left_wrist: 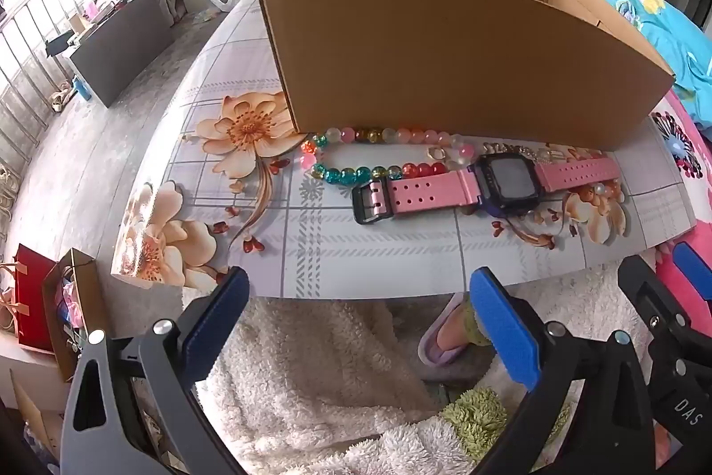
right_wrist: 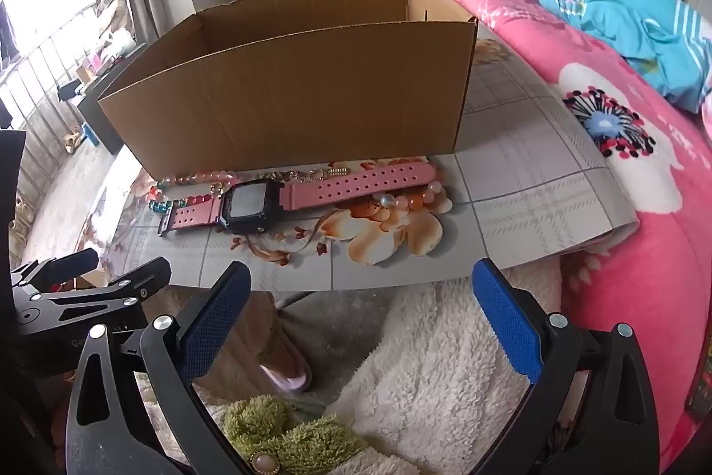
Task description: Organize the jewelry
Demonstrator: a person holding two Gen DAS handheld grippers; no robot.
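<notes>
A pink-strapped watch [left_wrist: 485, 183] [right_wrist: 267, 201] with a dark square face lies on the flowered table [left_wrist: 356, 248] [right_wrist: 534, 181] before an open cardboard box [left_wrist: 445, 52] [right_wrist: 289, 92]. Left of it curls a bracelet of coloured beads [left_wrist: 369, 154] [right_wrist: 187, 188]. A small metal chain [left_wrist: 511, 149] [right_wrist: 311, 174] lies behind the watch, and peach beads [left_wrist: 600, 190] [right_wrist: 409, 201] lie at its right. My left gripper [left_wrist: 356, 306] is open, held short of the table's near edge. My right gripper [right_wrist: 360, 297] is also open, likewise back from the edge. Nothing is between either pair of blue pads.
A pink flowered blanket [right_wrist: 645, 252] and a blue cloth [right_wrist: 632, 25] lie on the right. White fluffy fabric [left_wrist: 311, 377] [right_wrist: 436, 377] and a slippered foot [left_wrist: 445, 337] are below the grippers. A red bag [left_wrist: 31, 297] stands on the floor at left.
</notes>
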